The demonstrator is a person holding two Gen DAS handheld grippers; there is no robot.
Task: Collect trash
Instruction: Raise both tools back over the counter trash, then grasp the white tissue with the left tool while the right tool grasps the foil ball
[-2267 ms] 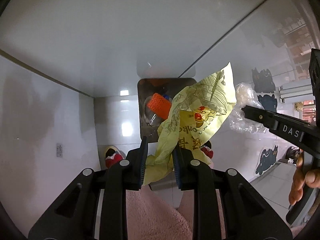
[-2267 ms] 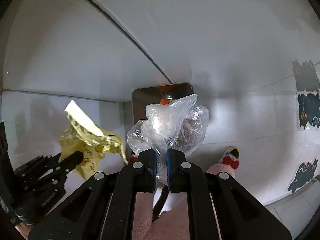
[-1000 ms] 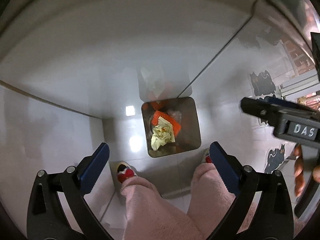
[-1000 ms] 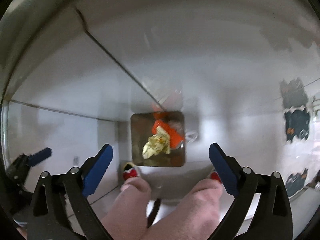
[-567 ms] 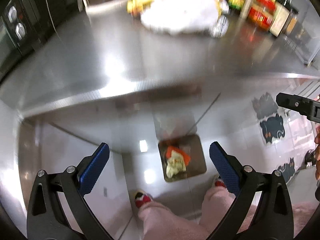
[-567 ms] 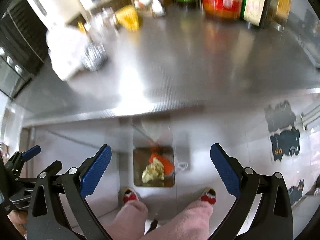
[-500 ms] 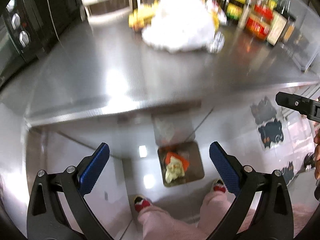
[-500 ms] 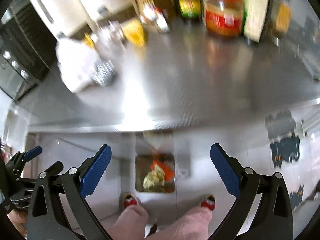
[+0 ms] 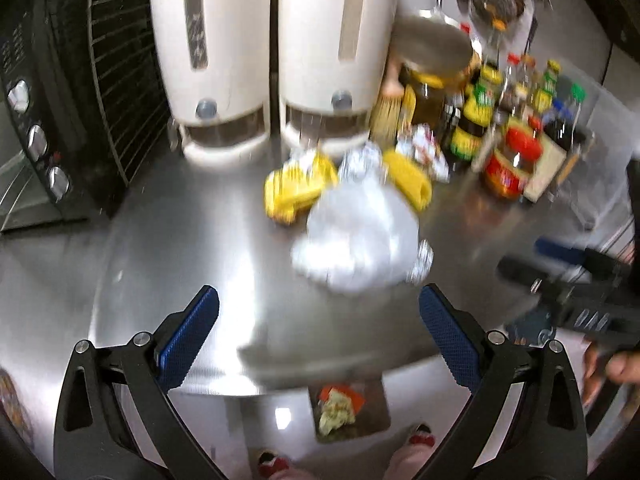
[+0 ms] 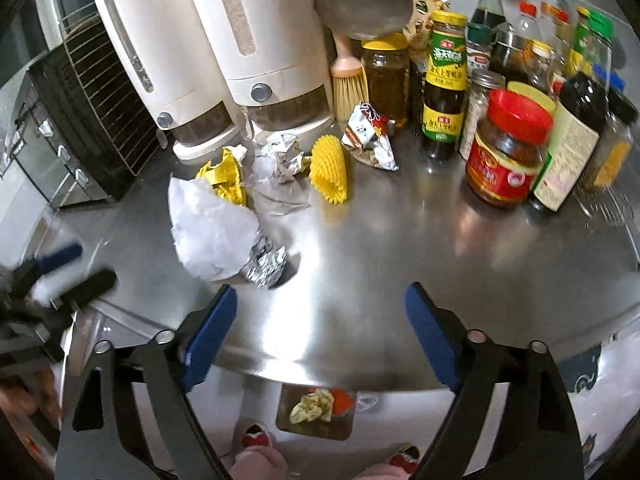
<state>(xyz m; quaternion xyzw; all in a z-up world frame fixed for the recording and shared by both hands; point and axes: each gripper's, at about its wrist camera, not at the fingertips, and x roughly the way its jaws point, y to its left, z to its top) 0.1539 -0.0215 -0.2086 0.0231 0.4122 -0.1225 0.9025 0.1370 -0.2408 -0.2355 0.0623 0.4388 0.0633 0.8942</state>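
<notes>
Grippers empty now: yellow wrapper (image 10: 312, 403) clamped moments ago lies in floor bin (image 10: 316, 432), bottom centre of right view; clear bag dropped too. Left gripper (image 9: 319, 327) and right gripper (image 10: 316, 330) both spread wide, swung back up over steel counter (image 10: 380, 248). More trash waits mid-frame: white paper wad (image 10: 208, 236), foil ball (image 10: 266, 266), yellow foam net (image 10: 330, 174), snack packet (image 10: 370, 136). Sauce jars (image 10: 506, 152) crowd upper right; dispensers (image 10: 256, 52) stand behind pile.
</notes>
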